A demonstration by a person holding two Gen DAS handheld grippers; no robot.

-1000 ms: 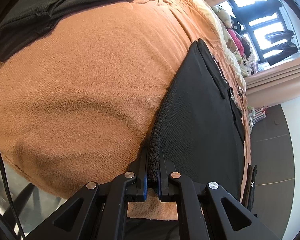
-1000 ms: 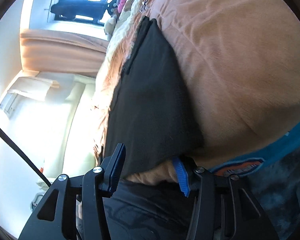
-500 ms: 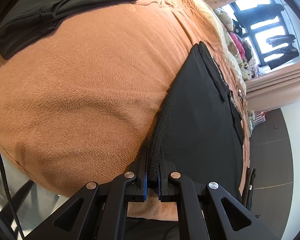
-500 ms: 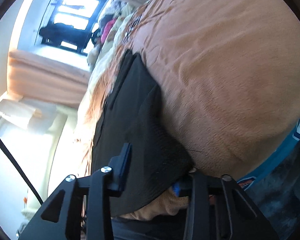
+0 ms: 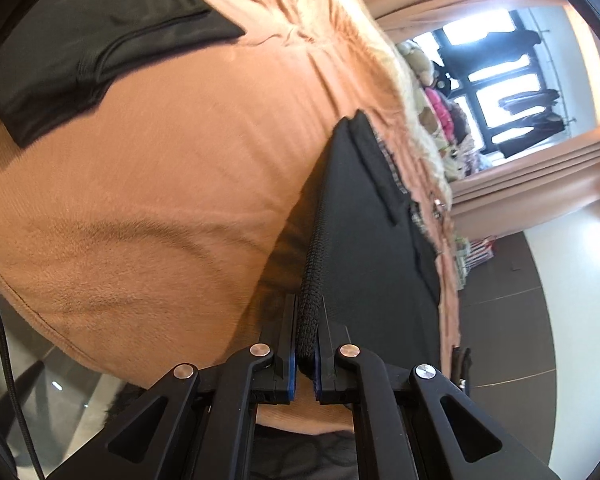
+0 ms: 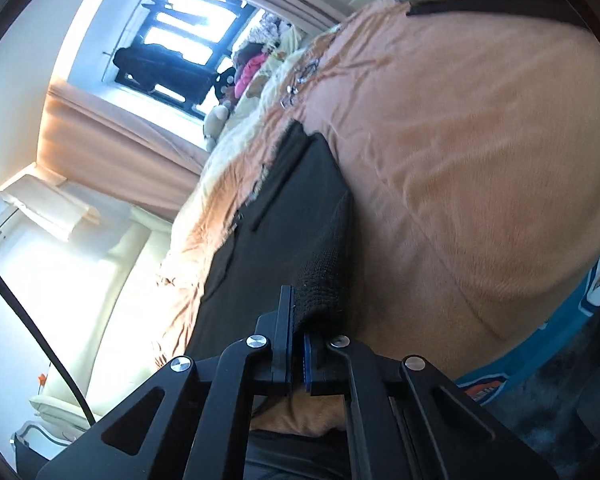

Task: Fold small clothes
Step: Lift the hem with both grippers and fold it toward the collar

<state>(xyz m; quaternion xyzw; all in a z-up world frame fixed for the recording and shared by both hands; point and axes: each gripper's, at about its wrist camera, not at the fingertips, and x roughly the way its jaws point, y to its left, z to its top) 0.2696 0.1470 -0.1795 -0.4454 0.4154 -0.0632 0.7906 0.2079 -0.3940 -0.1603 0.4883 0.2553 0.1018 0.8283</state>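
1. The left gripper (image 5: 305, 340) is clenched on a near corner of the black garment (image 5: 372, 232).
2. The right gripper (image 6: 298, 344) clamps the other near corner (image 6: 320, 280).
3. The garment lies on the orange bed blanket (image 5: 160, 208).

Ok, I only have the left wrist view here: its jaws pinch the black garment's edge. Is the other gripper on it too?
Observer: Yes, the right gripper is shut on a corner of the same black garment.
Operator: Anything next to it on that side?
Observer: A blue printed cloth shows just past the orange blanket.
Operator: And off the blanket's other side?
Observer: A pale cushioned seat stands there.
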